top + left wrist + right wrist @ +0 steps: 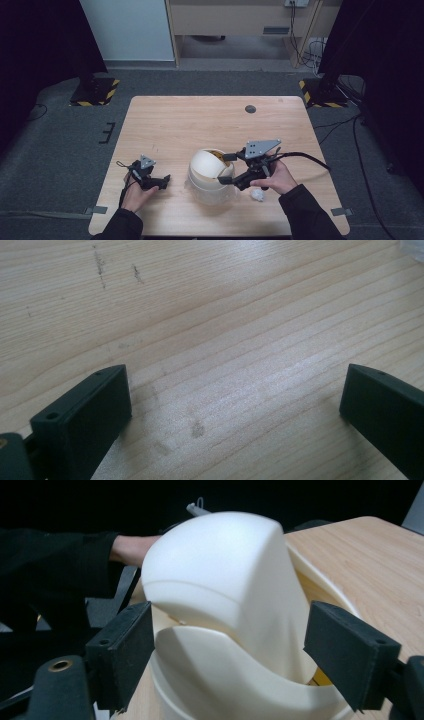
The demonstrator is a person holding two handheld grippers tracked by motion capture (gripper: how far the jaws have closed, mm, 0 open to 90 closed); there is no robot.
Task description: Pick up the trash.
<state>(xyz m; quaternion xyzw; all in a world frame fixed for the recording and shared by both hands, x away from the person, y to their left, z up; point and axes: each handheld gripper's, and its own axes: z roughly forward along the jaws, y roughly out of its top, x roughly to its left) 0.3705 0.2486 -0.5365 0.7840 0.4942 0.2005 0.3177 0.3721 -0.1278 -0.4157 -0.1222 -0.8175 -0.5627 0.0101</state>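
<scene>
A cream-white round container [210, 182] with a domed swing lid [206, 162] stands on the wooden table [190, 125], near its front edge. In the right gripper view the lid [225, 575] is tilted, with a yellow interior showing at its right. My right gripper [226, 168] [227, 645] reaches in from the right, and its pads stand close on either side of the lid without clearly pressing it. My left gripper [162, 181] [235, 395] rests low at the table's front left, open over bare wood, apart from the container.
A crumpled white scrap [257, 194] lies by my right hand near the front edge. A dark round cable hole [250, 109] sits at the table's far side. Behind the container, the right gripper view shows the person's left hand [131, 547] and dark sleeve.
</scene>
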